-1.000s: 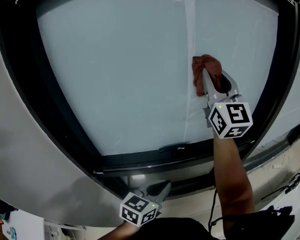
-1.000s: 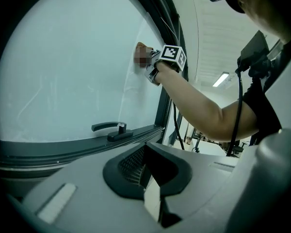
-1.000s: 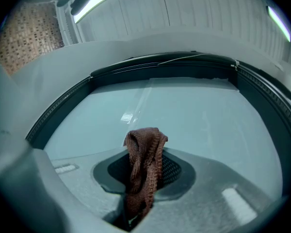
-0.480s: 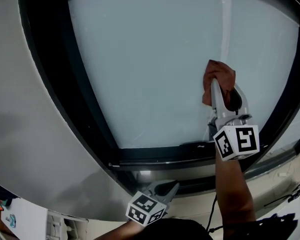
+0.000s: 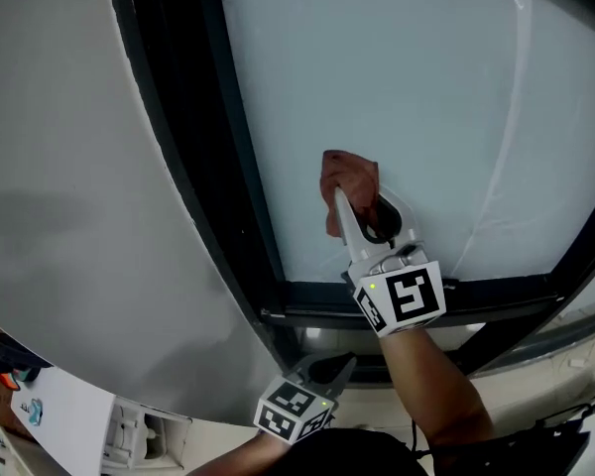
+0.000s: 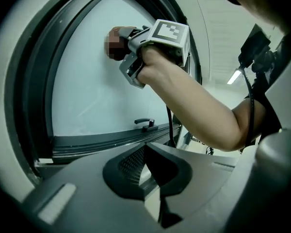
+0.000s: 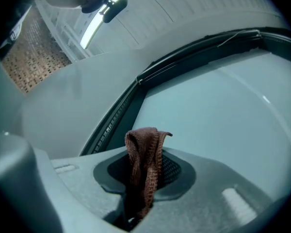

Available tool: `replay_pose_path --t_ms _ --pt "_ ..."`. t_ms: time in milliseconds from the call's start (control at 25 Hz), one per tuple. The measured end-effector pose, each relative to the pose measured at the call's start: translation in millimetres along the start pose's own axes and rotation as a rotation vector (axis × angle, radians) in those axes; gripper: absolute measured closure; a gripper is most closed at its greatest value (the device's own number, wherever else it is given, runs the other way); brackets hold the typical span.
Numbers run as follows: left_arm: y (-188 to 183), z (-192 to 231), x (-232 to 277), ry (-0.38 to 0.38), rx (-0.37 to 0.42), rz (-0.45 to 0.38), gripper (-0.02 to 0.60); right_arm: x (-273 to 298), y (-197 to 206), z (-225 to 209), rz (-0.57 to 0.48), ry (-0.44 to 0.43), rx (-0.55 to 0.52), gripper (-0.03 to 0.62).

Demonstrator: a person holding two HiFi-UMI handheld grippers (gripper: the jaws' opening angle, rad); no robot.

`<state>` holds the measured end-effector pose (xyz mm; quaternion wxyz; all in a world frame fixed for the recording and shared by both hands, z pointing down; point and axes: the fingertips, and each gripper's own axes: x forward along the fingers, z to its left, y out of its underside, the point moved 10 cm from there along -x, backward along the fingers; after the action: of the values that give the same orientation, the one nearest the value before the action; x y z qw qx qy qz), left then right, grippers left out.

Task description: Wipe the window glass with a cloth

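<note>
Right gripper (image 5: 360,211) clamps brown cloth (image 5: 349,175)

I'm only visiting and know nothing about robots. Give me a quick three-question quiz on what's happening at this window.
1. True or false: the left gripper holds the cloth.
2. In the head view, the cloth shows against the window glass: A) low on its left side, near the dark frame; B) at its top right corner; C) off the pane entirely.
3. Fill in: the right gripper is shut on the ____.

Key: 1 false, its jaws are together with nothing between them; 2 A; 3 cloth.
</note>
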<state>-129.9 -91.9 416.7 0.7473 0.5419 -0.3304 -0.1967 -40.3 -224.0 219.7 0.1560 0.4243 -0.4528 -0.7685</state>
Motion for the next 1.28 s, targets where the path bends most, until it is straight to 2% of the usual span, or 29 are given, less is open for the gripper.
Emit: replay_pose_path --t_ms 200,480,840,1280 --pt "7 19 -21 -0.033 -0.029 0.002 0.565 34 20 38 0.009 -0.058 0.055 0.513" --pt "8 29 -32 -0.041 -0.045 -0.005 0.565 66 42 60 0.047 -0.086 0.063 0.513" --pt "9 28 -34 -0.048 -0.024 -0.019 0.565 75 49 59 0.081 -0.056 0.002 0.514" --pt "7 21 -27 -0.047 -0.013 -0.007 0.565 55 46 32 0.113 -0.032 -0.046 0.514"
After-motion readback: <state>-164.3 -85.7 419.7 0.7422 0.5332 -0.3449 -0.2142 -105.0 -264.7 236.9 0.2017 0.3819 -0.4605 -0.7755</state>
